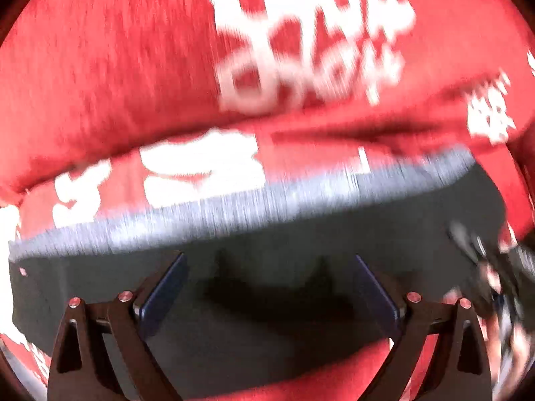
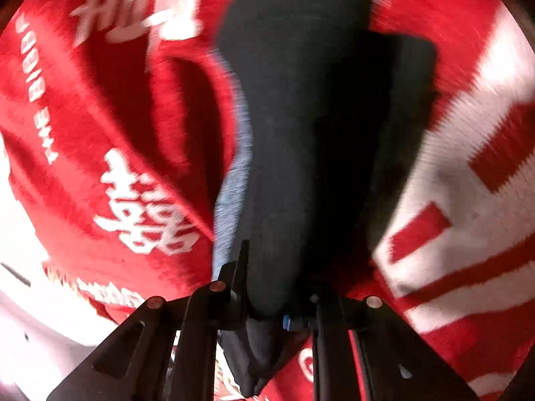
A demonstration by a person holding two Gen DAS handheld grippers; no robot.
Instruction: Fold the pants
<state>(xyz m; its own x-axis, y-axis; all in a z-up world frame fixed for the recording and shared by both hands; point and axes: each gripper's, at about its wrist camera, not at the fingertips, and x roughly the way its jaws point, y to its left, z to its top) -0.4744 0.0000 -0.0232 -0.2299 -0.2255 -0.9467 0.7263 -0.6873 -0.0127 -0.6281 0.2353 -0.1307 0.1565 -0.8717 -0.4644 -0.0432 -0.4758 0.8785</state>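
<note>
The dark pants [image 1: 301, 230] lie folded on a red blanket, with a lighter grey edge [image 1: 200, 214] along their far side. My left gripper [image 1: 269, 257] hovers just above them. It is open, its blue-padded fingers [image 1: 167, 287] are wide apart, and nothing is between them. In the right wrist view the pants [image 2: 294, 117] stretch away from me as a long dark strip. My right gripper [image 2: 281, 277] is shut on their near end, and the cloth bunches between the fingers and hangs below them.
A red blanket with white lettering [image 1: 117, 67] covers the surface under the pants; it shows wide white and red bands [image 2: 468, 183] on the right. A pale floor [image 2: 26, 317] shows past the blanket's edge. A blurred dark shape [image 1: 485, 267] sits at the right edge.
</note>
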